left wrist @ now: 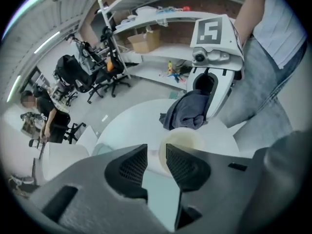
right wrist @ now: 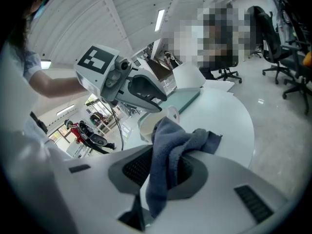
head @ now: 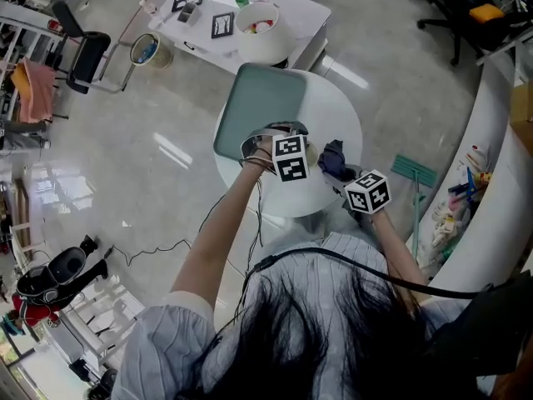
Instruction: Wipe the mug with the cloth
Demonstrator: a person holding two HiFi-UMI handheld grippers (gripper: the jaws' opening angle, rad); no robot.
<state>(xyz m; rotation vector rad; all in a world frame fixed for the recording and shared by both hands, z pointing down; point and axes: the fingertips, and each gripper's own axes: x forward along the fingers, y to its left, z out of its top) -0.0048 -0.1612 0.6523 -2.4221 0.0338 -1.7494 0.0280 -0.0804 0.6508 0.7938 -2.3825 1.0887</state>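
A cream mug (left wrist: 181, 139) stands on the round white table (left wrist: 126, 126) next to a teal tray (head: 258, 107). My left gripper (left wrist: 156, 161) is shut on the mug's wall, one jaw inside the rim and one outside. In the right gripper view the mug (right wrist: 155, 124) sits under the left gripper, its handle turned toward the tray. A dark blue cloth (right wrist: 168, 147) is pinched in my right gripper (right wrist: 163, 172) and hangs just beside the mug's rim. From the head view the left gripper (head: 279, 140) covers the mug, and the right gripper (head: 343, 173) holds the cloth (head: 333, 161) close by.
A second white table (head: 291, 7) behind carries a white bucket (head: 258, 27) and marker cards (head: 222, 25). A teal mop head (head: 414, 171) lies on the floor to the right. Office chairs (head: 458, 7) and shelves ring the room.
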